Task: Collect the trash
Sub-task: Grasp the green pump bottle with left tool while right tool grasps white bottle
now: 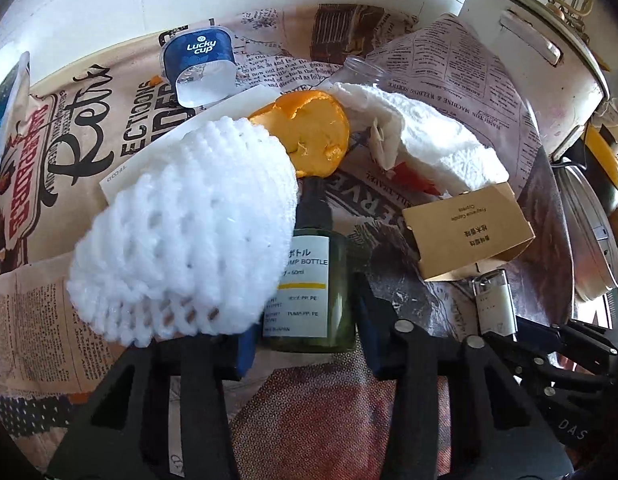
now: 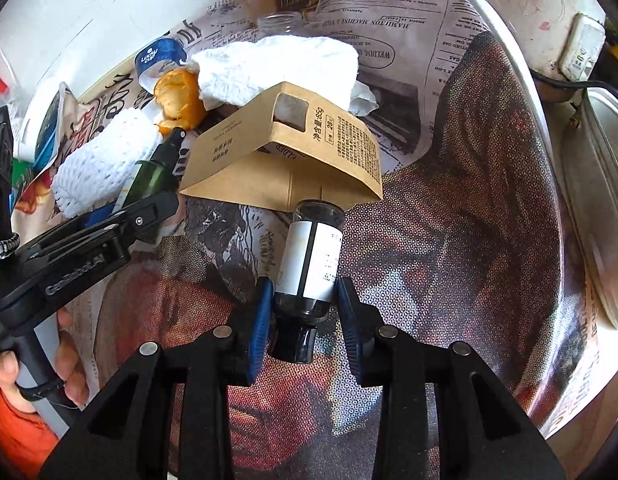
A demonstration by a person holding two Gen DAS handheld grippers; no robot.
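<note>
The collecting is only partly under way, judging by how much litter lies spread over the newspaper-covered desk (image 1: 449,64). The right claw (image 2: 305,312) is clamped on a small dark bottle with a white label (image 2: 311,260), its blue pads pressing both sides near the cap end, so one item is in hand but not yet put anywhere; no bin or bag can be made out in either view. The left claw (image 1: 305,328) straddles a green pump bottle (image 1: 309,288) that lies on the desk beside a white foam fruit net (image 1: 185,232); the left pad looks to be against the bottle, while a narrow gap seems to remain at the right pad, so this grip reads as not yet made. Everything else appears untouched: orange peel (image 1: 309,132) sits just behind the net, a crumpled paper towel (image 1: 425,136) lies beside it, a brown cardboard sleeve (image 1: 469,232) rests near the towel, a blue "Lucky cup" container (image 1: 201,68) is tipped over farther back, and a clear jar (image 1: 361,70) shows behind the towel. What probably remains is to close on the green bottle, carry both bottles off, and return for the net, peel, towel, sleeve, cup and jar.
</note>
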